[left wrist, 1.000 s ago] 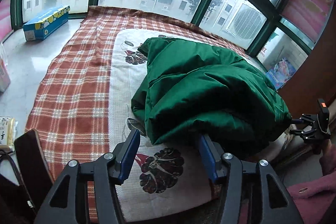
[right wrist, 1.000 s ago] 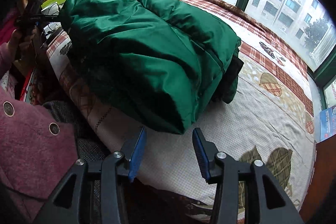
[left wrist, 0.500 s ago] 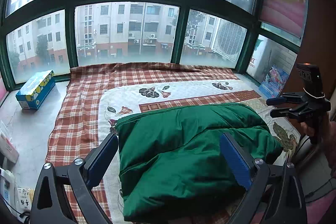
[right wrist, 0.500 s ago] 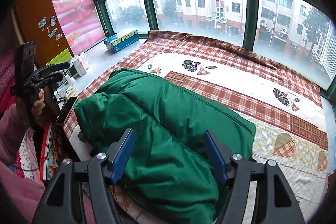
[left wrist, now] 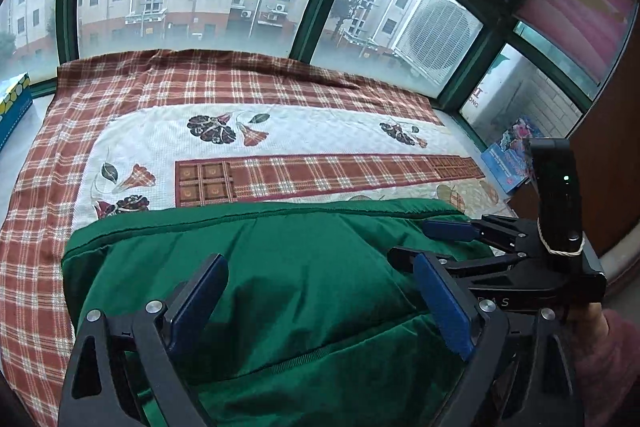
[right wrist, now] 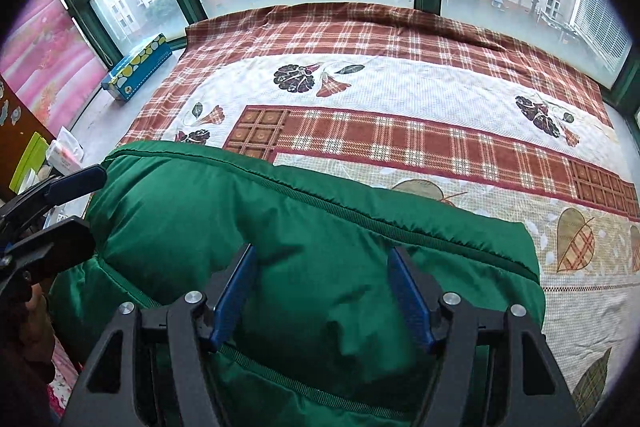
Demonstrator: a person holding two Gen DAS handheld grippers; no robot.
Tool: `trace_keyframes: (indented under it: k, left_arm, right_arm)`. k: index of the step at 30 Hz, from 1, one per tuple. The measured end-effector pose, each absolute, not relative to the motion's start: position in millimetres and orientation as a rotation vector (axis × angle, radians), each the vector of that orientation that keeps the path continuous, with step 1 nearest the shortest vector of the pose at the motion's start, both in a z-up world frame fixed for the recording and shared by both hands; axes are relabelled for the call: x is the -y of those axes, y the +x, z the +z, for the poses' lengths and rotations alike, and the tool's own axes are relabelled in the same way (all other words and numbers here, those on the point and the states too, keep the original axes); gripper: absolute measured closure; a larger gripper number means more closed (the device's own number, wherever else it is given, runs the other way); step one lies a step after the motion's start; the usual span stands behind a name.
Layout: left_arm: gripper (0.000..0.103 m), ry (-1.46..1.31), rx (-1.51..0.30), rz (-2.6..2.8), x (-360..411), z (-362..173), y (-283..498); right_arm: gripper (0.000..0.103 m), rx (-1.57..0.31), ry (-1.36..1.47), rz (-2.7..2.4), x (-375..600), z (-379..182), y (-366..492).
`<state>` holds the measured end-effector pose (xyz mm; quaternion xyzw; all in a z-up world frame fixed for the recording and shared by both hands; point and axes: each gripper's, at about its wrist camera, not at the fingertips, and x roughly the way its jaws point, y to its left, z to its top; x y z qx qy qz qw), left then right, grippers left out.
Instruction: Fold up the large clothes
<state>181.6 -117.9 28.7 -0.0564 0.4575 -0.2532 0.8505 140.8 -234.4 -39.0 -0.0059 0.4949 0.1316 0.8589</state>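
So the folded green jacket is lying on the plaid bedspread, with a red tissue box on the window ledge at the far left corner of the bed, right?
Not quite: the tissue box is blue with yellow spots, not red, as the right wrist view shows. The rest holds: the folded green jacket lies on the plaid bedspread, and the box sits on the window ledge off the bed's far left corner.

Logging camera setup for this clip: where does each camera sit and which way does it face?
Left wrist: on the left gripper, angled down over the green coat towards the windows; the right gripper and a pink sleeve show.
Right wrist: on the right gripper, same direction; the left gripper shows at the left edge.
Shared: coat, plaid bedspread, blue box, windows.
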Motion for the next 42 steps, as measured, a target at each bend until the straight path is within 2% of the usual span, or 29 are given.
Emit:
trace_keyframes:
  k: [8, 17, 25, 31, 42]
  left_arm:
    - [0.007, 0.023, -0.964, -0.500, 127, -22, 153]
    - [0.013, -0.029, -0.965, -0.508, 90, -34, 90]
    - [0.013, -0.027, -0.948, -0.510, 72, -55, 44]
    - [0.013, -0.048, -0.964, -0.515, 65, -60, 30]
    - [0.012, -0.080, -0.967, -0.485, 62, -61, 30]
  right_arm:
    - [0.029, -1.040, -0.091, 0.303, 227, -49, 114]
    - [0.029, -1.082, -0.156, 0.335, 232, -59, 57]
    - [0.028, -1.060, -0.124, 0.336, 249, -86, 19]
    - [0.027, -1.089, -0.135, 0.336, 247, -74, 16]
    - [0.023, -1.091, -0.140, 0.345, 250, -89, 12]
